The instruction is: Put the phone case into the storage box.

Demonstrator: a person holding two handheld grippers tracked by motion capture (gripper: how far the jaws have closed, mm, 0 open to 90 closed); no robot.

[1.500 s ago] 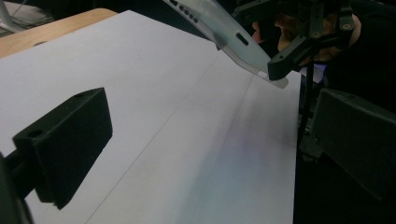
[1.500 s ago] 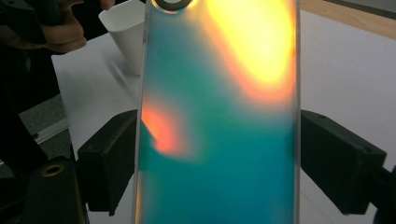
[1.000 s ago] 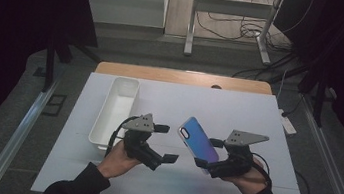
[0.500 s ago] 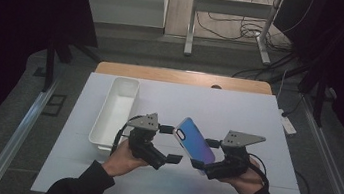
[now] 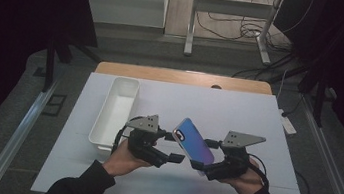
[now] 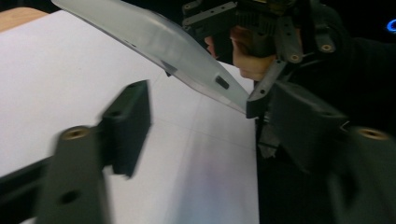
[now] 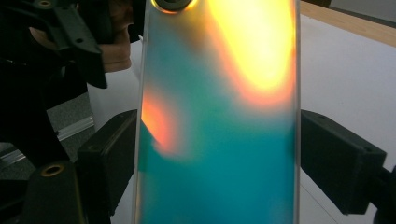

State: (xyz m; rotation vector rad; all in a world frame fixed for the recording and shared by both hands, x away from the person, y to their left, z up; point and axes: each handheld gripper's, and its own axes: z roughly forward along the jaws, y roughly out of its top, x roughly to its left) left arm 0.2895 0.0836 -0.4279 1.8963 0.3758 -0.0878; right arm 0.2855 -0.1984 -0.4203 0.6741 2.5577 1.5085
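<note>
Since the earlier frame your left gripper (image 5: 167,148) has drawn in toward the phone, and its jaws have just been narrowing with nothing between them; the phone's top edge sits just ahead of them, apart from the pads as far as the left gripper view shows. Your counter (image 5: 238,111) carries a white sheet, with a bare wooden strip along its far edge; a long white tray (image 5: 115,112) lies on its left part, just beyond your left hand (image 5: 121,158). Your right gripper (image 5: 207,157) holds the phone (image 5: 194,140) above the counter's near middle, tilted with its camera end up and toward the left gripper; its iridescent blue-purple back faces upward. Looking along the right gripper's fingers (image 7: 109,154), you see them clenched on the phone's two long edges; the left gripper's fingers (image 6: 128,123) stand released, gripping nothing.
</note>
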